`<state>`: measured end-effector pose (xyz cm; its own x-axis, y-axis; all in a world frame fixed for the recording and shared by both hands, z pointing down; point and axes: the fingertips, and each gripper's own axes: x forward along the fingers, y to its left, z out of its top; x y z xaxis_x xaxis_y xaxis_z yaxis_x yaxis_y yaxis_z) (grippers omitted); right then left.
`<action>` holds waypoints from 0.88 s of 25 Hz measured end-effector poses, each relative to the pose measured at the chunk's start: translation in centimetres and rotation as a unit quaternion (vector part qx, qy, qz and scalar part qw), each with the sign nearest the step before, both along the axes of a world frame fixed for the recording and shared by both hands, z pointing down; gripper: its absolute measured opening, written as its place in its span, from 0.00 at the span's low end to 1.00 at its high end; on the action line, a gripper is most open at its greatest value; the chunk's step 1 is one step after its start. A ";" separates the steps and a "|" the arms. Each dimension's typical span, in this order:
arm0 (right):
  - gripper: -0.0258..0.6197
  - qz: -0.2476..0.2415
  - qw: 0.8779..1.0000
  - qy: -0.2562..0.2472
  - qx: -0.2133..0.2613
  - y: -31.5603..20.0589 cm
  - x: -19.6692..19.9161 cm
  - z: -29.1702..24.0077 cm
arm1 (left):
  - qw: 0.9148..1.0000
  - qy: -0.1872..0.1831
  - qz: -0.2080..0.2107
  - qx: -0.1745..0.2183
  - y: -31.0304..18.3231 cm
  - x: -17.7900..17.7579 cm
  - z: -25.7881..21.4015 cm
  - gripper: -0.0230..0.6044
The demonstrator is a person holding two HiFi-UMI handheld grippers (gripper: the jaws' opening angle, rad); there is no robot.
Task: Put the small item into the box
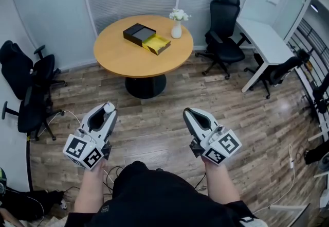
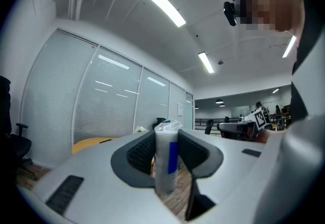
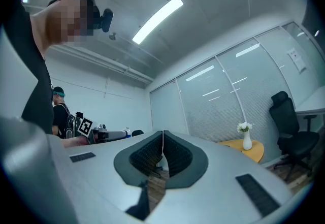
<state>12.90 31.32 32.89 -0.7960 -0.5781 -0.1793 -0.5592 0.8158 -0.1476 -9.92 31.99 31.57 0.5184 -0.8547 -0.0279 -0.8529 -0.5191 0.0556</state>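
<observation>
Head view shows me both grippers held low in front of the person's body, above the wooden floor (image 1: 154,133) and well apart from the round table (image 1: 121,56). The left gripper (image 1: 107,109) is at the left side and the right gripper (image 1: 188,114) at the right side, and both point roughly toward the table. In the left gripper view I see the jaws clenched on the small item (image 2: 165,159), a white upright packet with a blue patch and a crinkled transparent top; the dark ribbed pads (image 2: 141,153) press it from both sides. In the right gripper view the two jaws are closed against each other and I see nothing between them. The box (image 1: 139,33) lies on the far half of the table; it is black and open, and a yellow part (image 1: 157,44) lies just beside it, touching its corner. A white vase (image 1: 176,29) with white flowers stands near the box. Black office chairs stand around, one (image 1: 224,35) between the table and a white desk (image 1: 267,40), others (image 1: 28,84) at the left wall.
</observation>
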 end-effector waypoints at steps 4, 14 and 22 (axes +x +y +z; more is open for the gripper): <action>0.09 0.001 1.000 -0.005 0.001 0.0 0.7 -0.2 | 1.000 -0.002 0.001 0.000 0.0 0.6 -0.1 0.26; 0.09 0.000 1.000 0.002 -0.020 -2.2 0.4 0.9 | 1.000 0.016 0.002 -0.011 -2.3 0.4 1.3 0.26; 0.09 -0.006 0.999 0.011 -0.037 -7.0 -2.0 2.2 | 0.999 0.027 0.002 -0.021 -7.1 -1.9 3.0 0.26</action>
